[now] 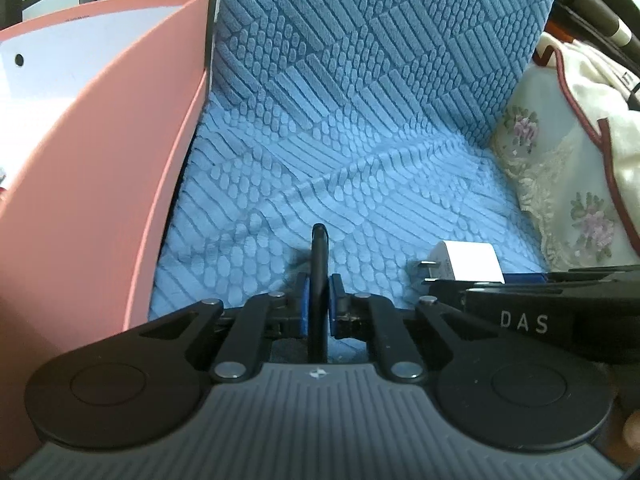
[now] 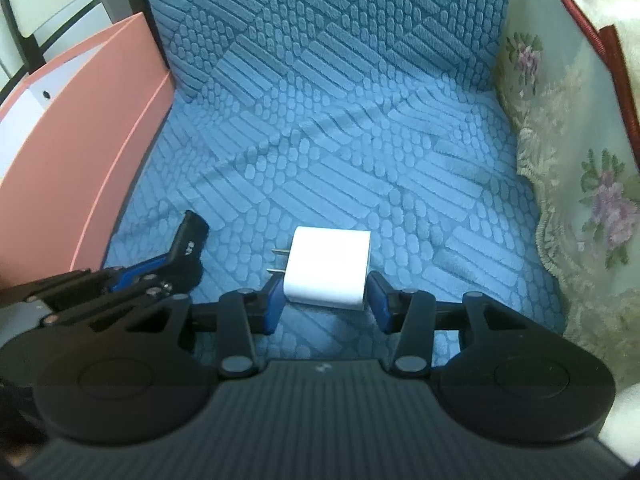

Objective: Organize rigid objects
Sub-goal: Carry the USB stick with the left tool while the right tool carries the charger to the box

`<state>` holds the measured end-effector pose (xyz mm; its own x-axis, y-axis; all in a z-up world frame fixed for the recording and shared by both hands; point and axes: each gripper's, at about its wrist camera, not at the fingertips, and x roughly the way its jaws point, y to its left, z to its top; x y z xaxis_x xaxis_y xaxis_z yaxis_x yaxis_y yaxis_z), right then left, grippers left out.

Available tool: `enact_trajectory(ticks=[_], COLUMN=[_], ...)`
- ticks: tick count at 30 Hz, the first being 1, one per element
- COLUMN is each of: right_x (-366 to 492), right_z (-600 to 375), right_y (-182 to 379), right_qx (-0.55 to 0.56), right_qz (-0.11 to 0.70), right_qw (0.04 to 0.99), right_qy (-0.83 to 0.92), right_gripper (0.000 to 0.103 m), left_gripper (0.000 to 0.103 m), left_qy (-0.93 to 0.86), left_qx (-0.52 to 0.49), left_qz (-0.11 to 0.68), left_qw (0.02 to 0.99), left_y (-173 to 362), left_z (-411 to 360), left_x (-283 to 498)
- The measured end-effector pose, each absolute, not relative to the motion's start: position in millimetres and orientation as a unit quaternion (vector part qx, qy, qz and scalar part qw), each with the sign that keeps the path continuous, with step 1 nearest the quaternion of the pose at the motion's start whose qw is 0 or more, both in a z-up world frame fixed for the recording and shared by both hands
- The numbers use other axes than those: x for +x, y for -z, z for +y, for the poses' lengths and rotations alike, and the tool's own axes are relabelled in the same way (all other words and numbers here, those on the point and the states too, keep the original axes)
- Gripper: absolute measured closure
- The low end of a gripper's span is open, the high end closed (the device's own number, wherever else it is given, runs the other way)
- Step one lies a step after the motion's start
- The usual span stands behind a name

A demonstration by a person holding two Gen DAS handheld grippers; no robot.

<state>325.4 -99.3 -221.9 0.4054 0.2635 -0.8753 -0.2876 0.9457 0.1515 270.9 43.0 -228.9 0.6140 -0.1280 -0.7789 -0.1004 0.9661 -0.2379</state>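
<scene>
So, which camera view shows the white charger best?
The right wrist view shows it best: the white charger sits whole between the right gripper pads, its two prongs pointing left, on the blue cover. The left wrist view shows only part of the charger, behind the right gripper's black body.

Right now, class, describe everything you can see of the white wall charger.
The white plastic wall charger is a rounded-edged block, smooth and matte, with two flat metal prongs pointing left. It lies on the blue textured fabric seat cover, between the blue pads of the right tool, which close on its two sides.
</scene>
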Motion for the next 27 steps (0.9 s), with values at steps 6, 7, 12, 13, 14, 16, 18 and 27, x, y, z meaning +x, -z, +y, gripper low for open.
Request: enact_trajectory(ticks=[6, 7, 12, 13, 14, 16, 18, 27], right_x=[319, 317, 300, 296, 292, 285, 278, 251], right_z=[-111, -113, -119, -121, -123, -127, -131, -157], right_y=[203, 199, 180, 176, 173, 166, 160, 131], right_qx=[0.007, 0.012, 0.01, 0.013, 0.017, 0.019, 0.022, 0.029], right_qz=[0.508, 0.507, 0.497, 0.497, 0.498, 0.497, 0.497, 0.482], right_qw=[0.847, 0.848, 0.852, 0.851, 0.851, 0.851, 0.85, 0.855], right_qy=[-0.157, -0.157, -0.163, -0.166, -0.168, -0.17, -0.172, -0.19], right_gripper=[0.056, 0.056, 0.056, 0.056, 0.056, 0.056, 0.056, 0.056], left_gripper=[0.092, 0.092, 0.092, 0.092, 0.092, 0.092, 0.092, 0.092], left_qy=[0.006, 0.005, 0.006, 0.006, 0.006, 0.006, 0.007, -0.003], left_qx=[-0.15, -0.151, -0.147, -0.149, -0.151, -0.156, -0.16, -0.166], left_qz=[0.425, 0.422, 0.412, 0.411, 0.411, 0.413, 0.415, 0.408], left_qw=[0.892, 0.894, 0.899, 0.899, 0.899, 0.897, 0.896, 0.898], left_y=[201, 196, 172, 168, 165, 158, 150, 105], left_z=[51, 51, 45, 44, 43, 41, 36, 18], left_x=[259, 257, 243, 239, 235, 226, 217, 188])
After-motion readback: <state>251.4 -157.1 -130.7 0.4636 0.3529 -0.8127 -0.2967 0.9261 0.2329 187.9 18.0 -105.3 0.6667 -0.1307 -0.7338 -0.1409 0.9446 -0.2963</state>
